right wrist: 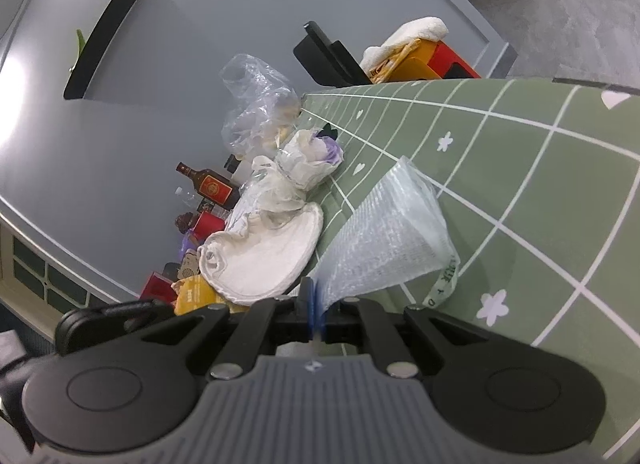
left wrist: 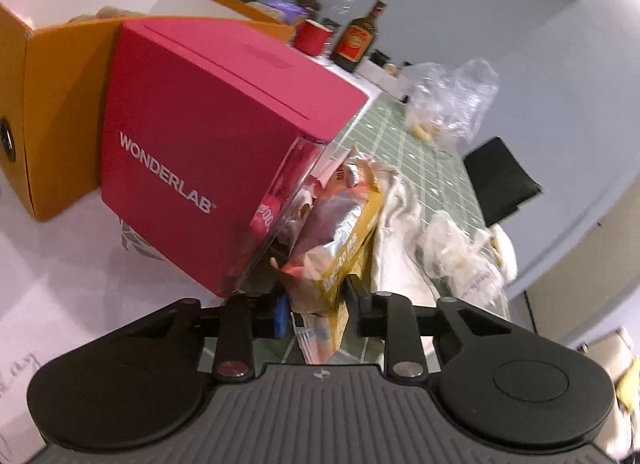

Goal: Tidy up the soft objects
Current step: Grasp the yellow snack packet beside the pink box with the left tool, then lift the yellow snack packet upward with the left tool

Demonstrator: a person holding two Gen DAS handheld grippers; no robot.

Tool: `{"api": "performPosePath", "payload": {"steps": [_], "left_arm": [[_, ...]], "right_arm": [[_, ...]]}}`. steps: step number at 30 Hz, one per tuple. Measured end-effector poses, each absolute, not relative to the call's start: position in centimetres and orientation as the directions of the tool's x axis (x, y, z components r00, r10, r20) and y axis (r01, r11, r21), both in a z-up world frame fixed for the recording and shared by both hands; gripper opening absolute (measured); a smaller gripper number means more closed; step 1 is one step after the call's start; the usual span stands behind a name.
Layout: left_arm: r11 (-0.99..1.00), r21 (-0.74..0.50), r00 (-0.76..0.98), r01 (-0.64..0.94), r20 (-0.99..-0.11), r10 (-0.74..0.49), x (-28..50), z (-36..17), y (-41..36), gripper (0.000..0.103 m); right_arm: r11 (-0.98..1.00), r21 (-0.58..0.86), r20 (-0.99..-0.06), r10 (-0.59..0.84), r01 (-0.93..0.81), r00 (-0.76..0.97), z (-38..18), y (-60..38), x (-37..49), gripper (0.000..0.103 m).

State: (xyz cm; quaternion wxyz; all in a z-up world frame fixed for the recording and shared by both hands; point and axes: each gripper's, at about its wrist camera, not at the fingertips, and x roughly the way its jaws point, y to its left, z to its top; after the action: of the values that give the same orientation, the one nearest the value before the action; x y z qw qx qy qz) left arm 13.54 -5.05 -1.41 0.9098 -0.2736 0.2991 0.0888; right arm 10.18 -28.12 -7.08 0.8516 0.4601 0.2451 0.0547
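Left hand-held gripper [left wrist: 316,314]: clenched on yellow snack bag [left wrist: 340,240].
Right hand-held gripper [right wrist: 318,314]: grasping bubble wrap [right wrist: 388,240].
Remaining: white cloth [right wrist: 260,260] and plastic bags [right wrist: 256,103] left unsorted on desk [right wrist: 540,167].

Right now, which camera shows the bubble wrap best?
The right wrist view. The bubble wrap fills the centre there, pinched at its lower corner by the shut right gripper over the green cloth. The left wrist view does not show it.
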Motion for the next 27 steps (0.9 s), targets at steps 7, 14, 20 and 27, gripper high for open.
{"api": "performPosePath", "payload": {"steps": [7,14,20,27], "left_arm": [[0.926,-0.319,0.829,-0.2,-0.559,-0.013,11.2,0.2,-5.2,0.023],[0.974,-0.221,0.879,-0.055,-0.473,-0.058,8.0,-0.2,-4.1,0.021],[0.971,-0.24,0.849,0.021,-0.508,-0.144,5.7,-1.5,-1.7,0.021],[0.958,-0.277,0.851,0.074,-0.484,-0.205,5.8,-2.0,0.1,0.029]], "right_arm": [[0.591,0.796,-0.373,0.312,0.129,0.874,-6.9,-27.8,10.2,0.002],[0.599,0.79,-0.378,0.307,0.132,0.873,-6.8,-27.6,10.2,0.002],[0.602,0.787,-0.382,0.305,0.134,0.873,-6.8,-27.5,10.3,0.002],[0.604,0.785,-0.386,0.305,0.136,0.871,-6.8,-27.4,10.4,0.002]]}}
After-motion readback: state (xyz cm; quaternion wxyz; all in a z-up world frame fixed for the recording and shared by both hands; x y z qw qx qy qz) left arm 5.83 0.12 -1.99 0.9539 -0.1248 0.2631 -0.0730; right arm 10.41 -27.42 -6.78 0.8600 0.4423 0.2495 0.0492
